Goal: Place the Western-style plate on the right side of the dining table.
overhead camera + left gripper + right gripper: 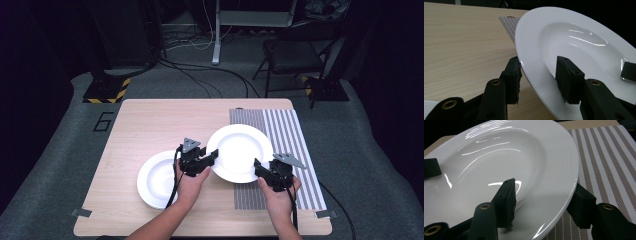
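White plate [239,151] held above striped mat [295,150] near table's [150,125] right edge. My left gripper [212,156] and right gripper [260,167] clamp opposite rim sides, balancing load. Second plate [155,180] rests near front edge.

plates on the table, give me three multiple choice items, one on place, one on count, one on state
1. Where does the striped grey place mat lie on the light wooden table?
A. its right side
B. its left side
C. its near left corner

2. How many round white ceramic plates are there?
A. one
B. two
C. four

3. How is the larger white plate held?
A. by the left gripper alone
B. lying free on the mat
C. by both grippers at opposite rims

Key: 1 A, the high view shows the mat at the table's right. 2 B, the larger plate and a smaller white plate at the left. 3 C, the left gripper and right gripper each straddle its rim.
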A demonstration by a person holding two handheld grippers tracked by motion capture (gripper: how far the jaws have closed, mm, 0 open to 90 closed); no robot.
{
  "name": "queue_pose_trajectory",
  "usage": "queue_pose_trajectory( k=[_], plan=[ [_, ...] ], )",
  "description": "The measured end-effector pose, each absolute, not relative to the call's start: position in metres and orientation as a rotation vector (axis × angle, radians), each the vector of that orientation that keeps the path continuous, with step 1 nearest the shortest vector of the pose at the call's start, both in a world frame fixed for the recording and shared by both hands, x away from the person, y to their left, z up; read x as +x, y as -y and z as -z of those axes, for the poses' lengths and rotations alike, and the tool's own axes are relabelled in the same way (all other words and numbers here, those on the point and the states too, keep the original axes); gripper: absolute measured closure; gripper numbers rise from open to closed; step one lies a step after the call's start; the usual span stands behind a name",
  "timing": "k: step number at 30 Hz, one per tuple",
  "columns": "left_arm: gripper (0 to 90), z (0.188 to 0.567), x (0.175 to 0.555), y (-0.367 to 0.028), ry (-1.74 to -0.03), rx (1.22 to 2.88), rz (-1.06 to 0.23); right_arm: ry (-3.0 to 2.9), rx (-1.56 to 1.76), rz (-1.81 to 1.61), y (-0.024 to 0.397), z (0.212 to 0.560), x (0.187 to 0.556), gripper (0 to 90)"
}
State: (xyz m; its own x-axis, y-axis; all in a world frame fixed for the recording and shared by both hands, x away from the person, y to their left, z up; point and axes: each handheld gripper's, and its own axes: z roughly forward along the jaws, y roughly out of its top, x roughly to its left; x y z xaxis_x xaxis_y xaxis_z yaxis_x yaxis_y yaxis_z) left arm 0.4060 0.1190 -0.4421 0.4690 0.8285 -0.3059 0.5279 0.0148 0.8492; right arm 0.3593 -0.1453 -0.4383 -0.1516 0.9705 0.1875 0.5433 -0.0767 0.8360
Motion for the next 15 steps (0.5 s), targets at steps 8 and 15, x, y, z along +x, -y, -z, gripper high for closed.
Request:
queue_pose_trajectory(
  k=[8,15],
  plan=[
    [55.9,0.436,0.413,-0.114,-1.178,1.646,-0.346,-1.706,1.609,-1.138,0.151,0.429,0.364,44.2],
    [56.0,0.436,0.418,-0.107,-1.164,1.658,-0.341,-1.703,1.609,-1.15,0.158,0.429,0.368,44.2]
  ],
)
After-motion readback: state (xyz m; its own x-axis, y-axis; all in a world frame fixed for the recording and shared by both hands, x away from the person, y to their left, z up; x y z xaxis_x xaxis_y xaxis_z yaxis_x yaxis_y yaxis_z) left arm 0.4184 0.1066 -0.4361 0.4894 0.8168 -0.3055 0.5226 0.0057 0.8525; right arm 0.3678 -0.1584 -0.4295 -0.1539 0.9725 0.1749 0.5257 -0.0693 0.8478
